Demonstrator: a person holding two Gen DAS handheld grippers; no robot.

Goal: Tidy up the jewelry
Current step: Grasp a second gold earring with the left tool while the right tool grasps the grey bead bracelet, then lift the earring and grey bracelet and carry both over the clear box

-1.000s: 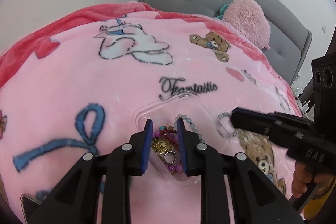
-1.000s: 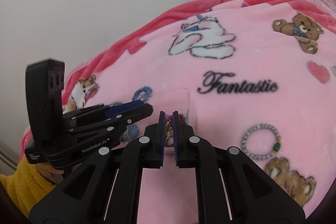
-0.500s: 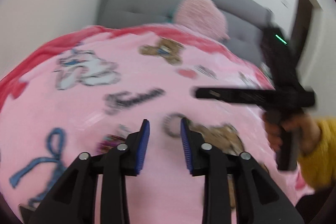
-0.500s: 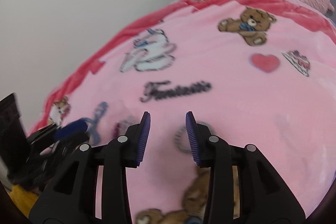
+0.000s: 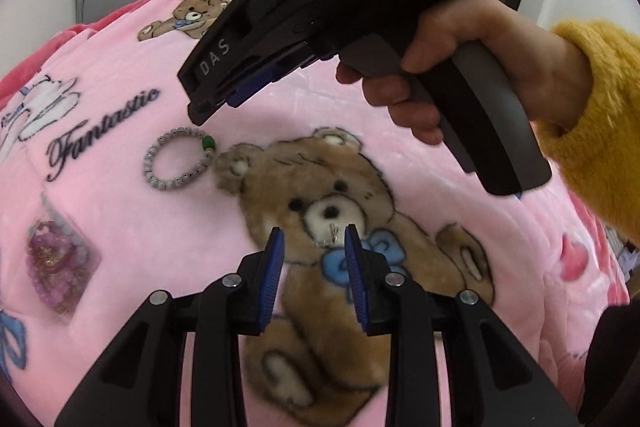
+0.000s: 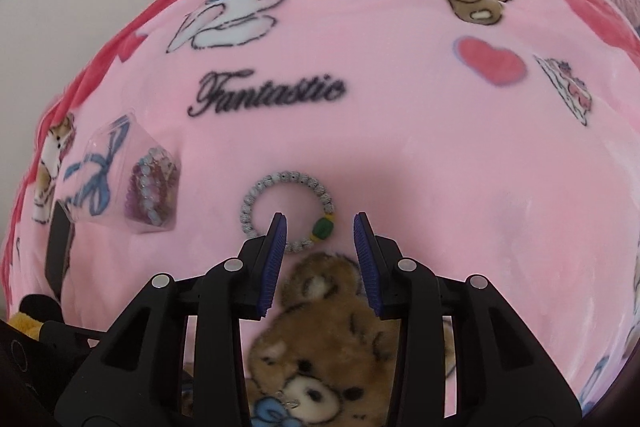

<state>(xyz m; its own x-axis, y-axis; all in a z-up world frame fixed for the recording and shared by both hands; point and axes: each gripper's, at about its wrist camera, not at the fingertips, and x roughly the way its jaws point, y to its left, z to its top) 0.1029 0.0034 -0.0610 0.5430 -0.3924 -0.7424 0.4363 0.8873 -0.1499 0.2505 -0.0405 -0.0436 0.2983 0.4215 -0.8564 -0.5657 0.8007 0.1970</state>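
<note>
Both claws agape, prob. empty

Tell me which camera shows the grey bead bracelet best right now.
The left wrist view: the grey bead bracelet lies whole and unobstructed on the blanket. In the right wrist view the bracelet is closer, but the open right claw covers part of its lower arc.

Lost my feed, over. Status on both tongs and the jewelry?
Left tongs open over small silver piece. Right tongs open, empty, at grey bead bracelet. Clear box holds beads. Nothing blocking.
</note>
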